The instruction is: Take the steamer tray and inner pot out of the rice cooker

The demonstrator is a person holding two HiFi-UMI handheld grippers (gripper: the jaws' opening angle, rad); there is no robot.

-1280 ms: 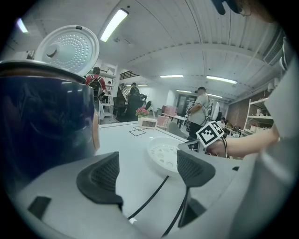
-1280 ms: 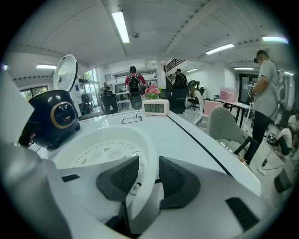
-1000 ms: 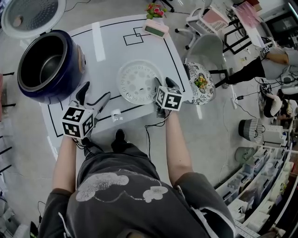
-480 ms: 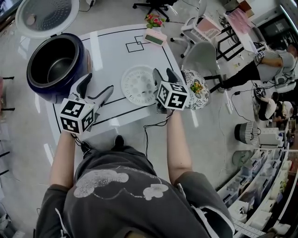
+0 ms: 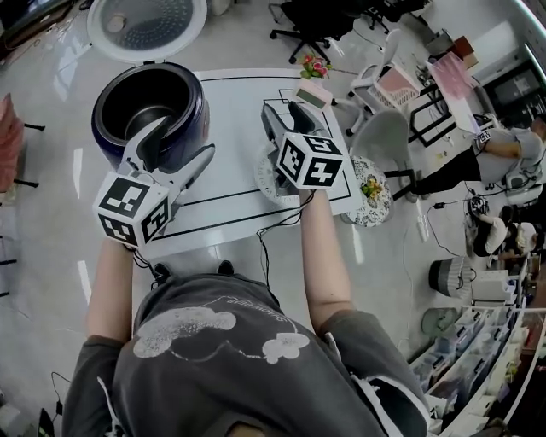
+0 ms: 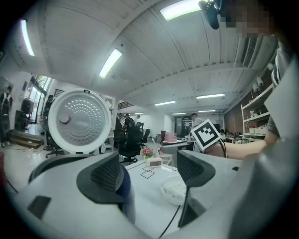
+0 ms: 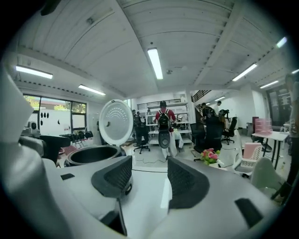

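The dark blue rice cooker (image 5: pixel 189 111) stands at the table's far left with its round white lid (image 5: pixel 145 21) swung open. The inner pot (image 5: pixel 141 101) sits inside it. The white steamer tray (image 5: pixel 265 181) lies on the table, mostly hidden under my right gripper (image 5: pixel 286 114). That gripper hangs above the tray, open and empty, and its jaws have just opened a little further. My left gripper (image 5: pixel 175 147) is open and empty in front of the cooker's near rim. In the left gripper view the steamer tray (image 6: pixel 175 190) shows between the jaws, far off. The right gripper view shows the cooker (image 7: pixel 91 155) at left.
A small box with pink flowers (image 5: pixel 312 84) sits at the table's far edge. A chair with a floral cushion (image 5: pixel 371 186) and a white chair (image 5: pixel 384 132) stand right of the table (image 5: pixel 230 111). A person (image 5: pixel 503 145) works at far right. Cables hang under the table's near edge.
Both grippers have risen from the table and moved away from me. The right one left the steamer tray's edge and is now above it; the left one now overlaps the cooker.
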